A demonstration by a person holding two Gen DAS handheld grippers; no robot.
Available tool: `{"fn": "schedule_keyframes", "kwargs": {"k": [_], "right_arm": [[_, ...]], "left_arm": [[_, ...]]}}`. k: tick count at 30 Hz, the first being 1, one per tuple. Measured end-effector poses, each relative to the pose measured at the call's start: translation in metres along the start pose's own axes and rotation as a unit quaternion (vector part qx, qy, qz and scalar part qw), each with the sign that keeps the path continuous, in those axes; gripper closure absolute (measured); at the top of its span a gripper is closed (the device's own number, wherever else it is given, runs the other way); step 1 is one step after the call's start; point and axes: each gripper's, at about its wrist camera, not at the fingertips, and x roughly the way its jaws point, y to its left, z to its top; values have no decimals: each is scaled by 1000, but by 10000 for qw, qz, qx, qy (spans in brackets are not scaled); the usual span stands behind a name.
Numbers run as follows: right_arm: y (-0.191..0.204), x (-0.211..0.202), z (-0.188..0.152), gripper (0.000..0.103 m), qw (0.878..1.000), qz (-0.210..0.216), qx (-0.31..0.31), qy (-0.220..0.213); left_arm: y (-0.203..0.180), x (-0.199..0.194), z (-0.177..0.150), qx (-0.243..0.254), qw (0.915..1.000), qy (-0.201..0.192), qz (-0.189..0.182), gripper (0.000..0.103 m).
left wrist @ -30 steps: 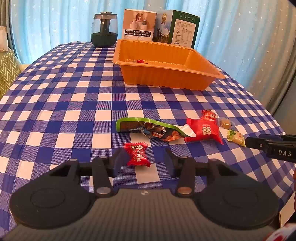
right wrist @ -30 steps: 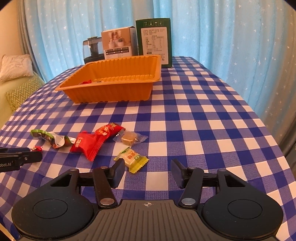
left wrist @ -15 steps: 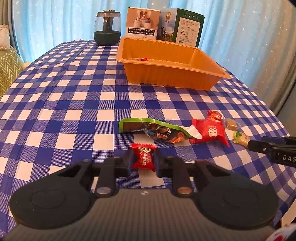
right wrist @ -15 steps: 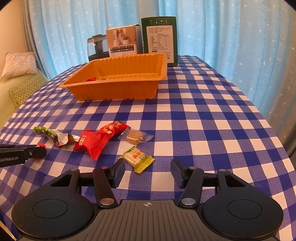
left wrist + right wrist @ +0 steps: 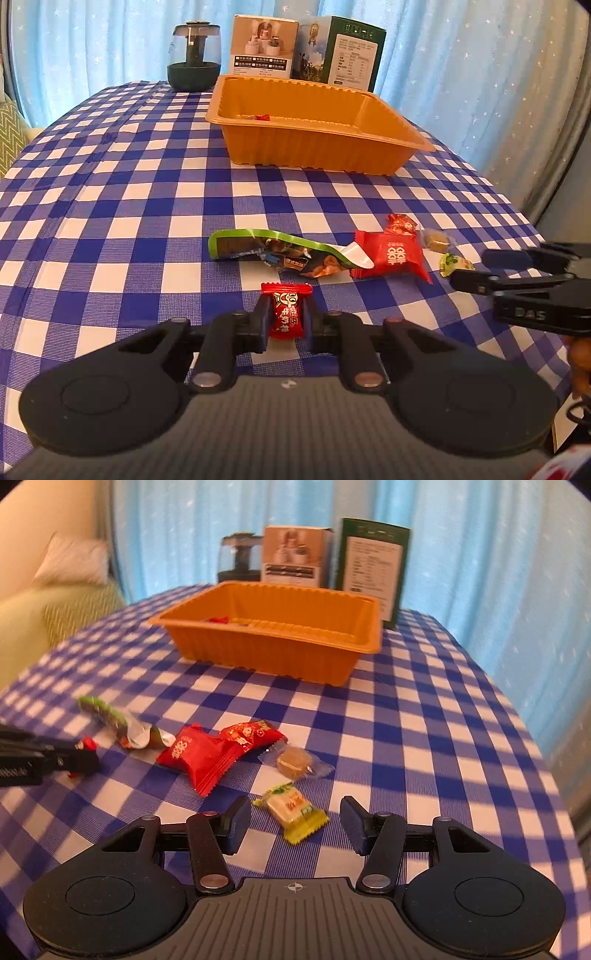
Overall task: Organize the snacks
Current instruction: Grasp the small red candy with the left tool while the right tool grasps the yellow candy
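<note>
Barely begun: the orange tray [image 5: 317, 155], upper centre, seems to hold one small red sweet. The left gripper [image 5: 286, 321] jaws pinch a red candy [image 5: 285, 312]; the right gripper [image 5: 293, 821] jaws gape around the yellow-green candy [image 5: 291, 806]. Four other snacks remain on the surface [image 5: 110, 221].

**A home living room**

A surface under a blue-and-white checked cloth [image 5: 147, 206] stands before pale blue star-dotted curtains [image 5: 461, 66]. A green sofa [image 5: 55, 605] with a white cushion [image 5: 72, 563] and a zigzag-patterned pillow [image 5: 9, 136] sits alongside.
</note>
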Motion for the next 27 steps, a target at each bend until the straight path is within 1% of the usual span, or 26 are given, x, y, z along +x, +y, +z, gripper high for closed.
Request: {"fn": "schedule_keyframes", "kwargs": {"k": [2, 7, 8, 9, 10, 12, 16, 20, 23, 27], "right_arm": [[0, 6, -1, 48, 10000, -55, -52, 48], [-2, 8, -2, 49, 10000, -41, 19, 30], [-2, 8, -2, 53, 10000, -22, 47, 32], [-2, 7, -2, 60, 10000, 25, 80, 40], [-1, 7, -1, 62, 9999, 73, 108, 55], [3, 5, -1, 72, 9998, 159, 109, 98], [9, 0, -4, 72, 9990, 388, 153, 180], [15, -1, -5, 71, 9993, 347, 5, 129], [20, 0, -5, 67, 9995, 245, -187, 69], [24, 4, -6, 66, 9992, 205, -343, -12]], "left_arm": [[0, 0, -1, -3, 10000, 1, -34, 87], [1, 1, -1, -3, 10000, 17, -64, 87], [1, 1, -1, 4, 10000, 16, -68, 87], [1, 1, 0, 12, 10000, 16, -76, 87], [0, 1, 0, 12, 10000, 15, -87, 87], [1, 2, -1, 19, 9999, 21, -101, 87], [2, 2, -1, 4, 9999, 18, -99, 87], [2, 2, 0, 4, 9999, 18, -100, 87], [2, 2, 0, -9, 9999, 17, -109, 87], [2, 3, 0, -6, 9999, 18, -106, 87]]}}
